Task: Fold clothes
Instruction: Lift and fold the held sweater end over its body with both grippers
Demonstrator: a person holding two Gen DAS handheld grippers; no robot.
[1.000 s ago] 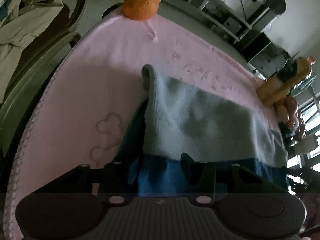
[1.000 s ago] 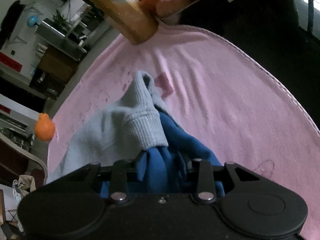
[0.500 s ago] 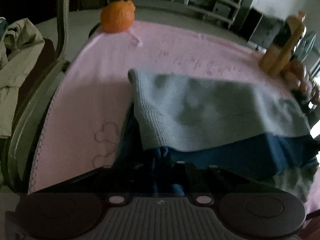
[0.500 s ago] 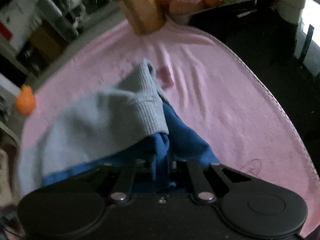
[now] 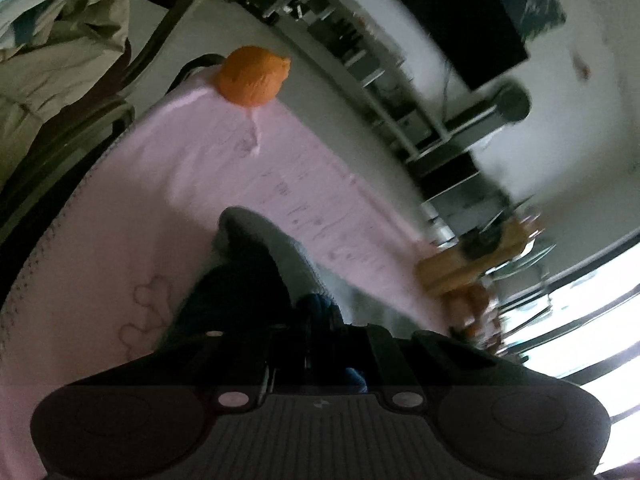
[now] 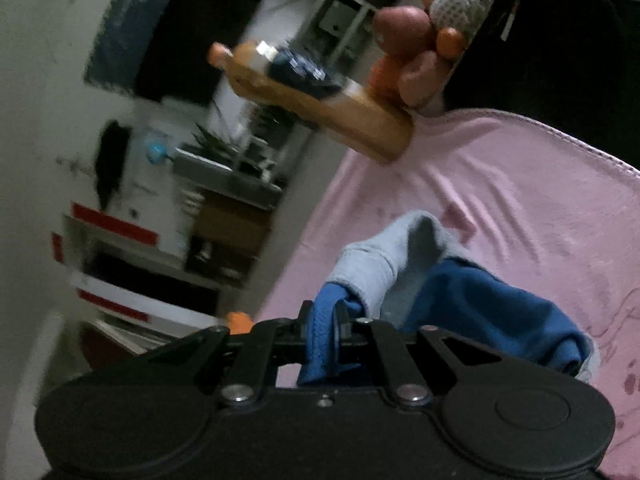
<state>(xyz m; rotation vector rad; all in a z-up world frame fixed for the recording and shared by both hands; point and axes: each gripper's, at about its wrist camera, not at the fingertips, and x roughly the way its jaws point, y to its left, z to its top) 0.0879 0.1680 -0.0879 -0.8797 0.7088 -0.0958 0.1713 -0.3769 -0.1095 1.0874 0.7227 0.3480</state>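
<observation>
A blue and grey knitted garment point(image 6: 472, 300) is lifted off the pink cloth point(image 6: 520, 200) that covers the table. My right gripper point(image 6: 325, 328) is shut on a bunch of its blue fabric, and the grey ribbed cuff point(image 6: 372, 272) hangs just beyond the fingers. In the left wrist view the same garment point(image 5: 256, 280) rises dark and grey from the pink cloth point(image 5: 160, 184). My left gripper point(image 5: 308, 340) is shut on its blue edge. The part of the garment under both grippers is hidden.
An orange fruit point(image 5: 253, 76) sits at the far edge of the pink cloth. A juice bottle point(image 6: 320, 104) stands at the cloth's other corner beside a tray of fruit point(image 6: 420, 48). A chair with a beige coat point(image 5: 56, 48) is at the left.
Both grippers have shut on the garment's blue edge and lifted it. The garment, flat a second ago, now hangs bunched from the fingers, and both views have tilted and rolled.
</observation>
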